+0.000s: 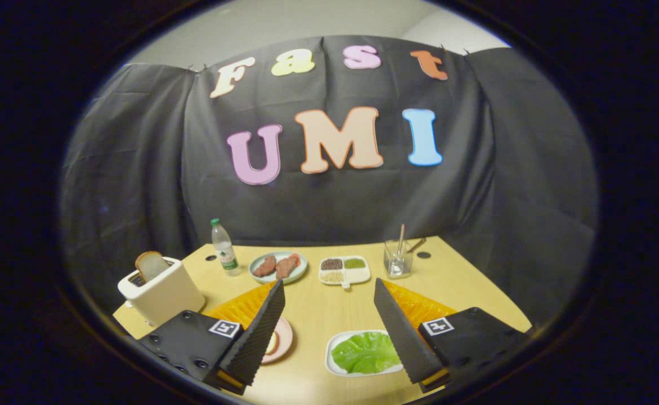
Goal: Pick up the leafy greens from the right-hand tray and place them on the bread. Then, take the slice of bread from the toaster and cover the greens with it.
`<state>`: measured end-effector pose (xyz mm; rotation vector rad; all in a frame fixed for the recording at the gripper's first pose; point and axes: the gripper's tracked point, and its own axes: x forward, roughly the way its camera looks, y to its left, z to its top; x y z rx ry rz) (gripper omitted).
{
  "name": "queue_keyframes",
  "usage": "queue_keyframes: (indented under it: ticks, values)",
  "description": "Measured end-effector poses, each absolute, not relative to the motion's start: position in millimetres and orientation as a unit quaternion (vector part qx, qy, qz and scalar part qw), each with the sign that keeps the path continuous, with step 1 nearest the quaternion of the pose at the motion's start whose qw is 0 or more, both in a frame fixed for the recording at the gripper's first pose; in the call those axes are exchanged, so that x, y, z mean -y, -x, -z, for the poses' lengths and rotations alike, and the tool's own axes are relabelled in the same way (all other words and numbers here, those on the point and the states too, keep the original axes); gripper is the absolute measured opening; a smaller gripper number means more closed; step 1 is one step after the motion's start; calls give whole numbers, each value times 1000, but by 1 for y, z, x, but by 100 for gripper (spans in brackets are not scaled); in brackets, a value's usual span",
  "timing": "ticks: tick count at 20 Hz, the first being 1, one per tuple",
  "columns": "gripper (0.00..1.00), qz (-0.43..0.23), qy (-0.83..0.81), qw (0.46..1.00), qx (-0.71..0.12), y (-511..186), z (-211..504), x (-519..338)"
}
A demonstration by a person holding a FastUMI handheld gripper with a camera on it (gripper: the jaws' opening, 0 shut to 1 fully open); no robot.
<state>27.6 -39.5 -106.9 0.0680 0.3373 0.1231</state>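
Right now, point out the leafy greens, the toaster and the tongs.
leafy greens (364, 352): gripper view, middle of the leaf on the white tray.
toaster (163, 295): gripper view, front wall of the body.
tongs (329, 292): gripper view, midway between the open tips.

green leafy greens lie flat in a white tray near the table's front edge; a bread slice stands upright in the toaster at the left corner.

Landmark: divided snack dish, white, four compartments holding dark, green and pale fillings, near the back of the wooden table.
- Pale blue plate, two brownish meat pieces: just left of dish.
- Water bottle, upright: farther left.
- Clear glass holding sticks: right of dish.
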Motion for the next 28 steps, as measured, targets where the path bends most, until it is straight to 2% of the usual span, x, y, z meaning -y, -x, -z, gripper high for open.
queue_keyframes:
  ticks: [7,14,20,24,28]
  values:
    - [99,-41,-29,957,-287,-44,202,123]
    - [97,-52,-53,914,-400,-55,288,164]
    - [91,-75,-89,872,-476,-47,323,163]
    - [87,-84,-104,857,-497,-46,331,157]
    - [59,-89,-99,847,-515,-42,338,152]
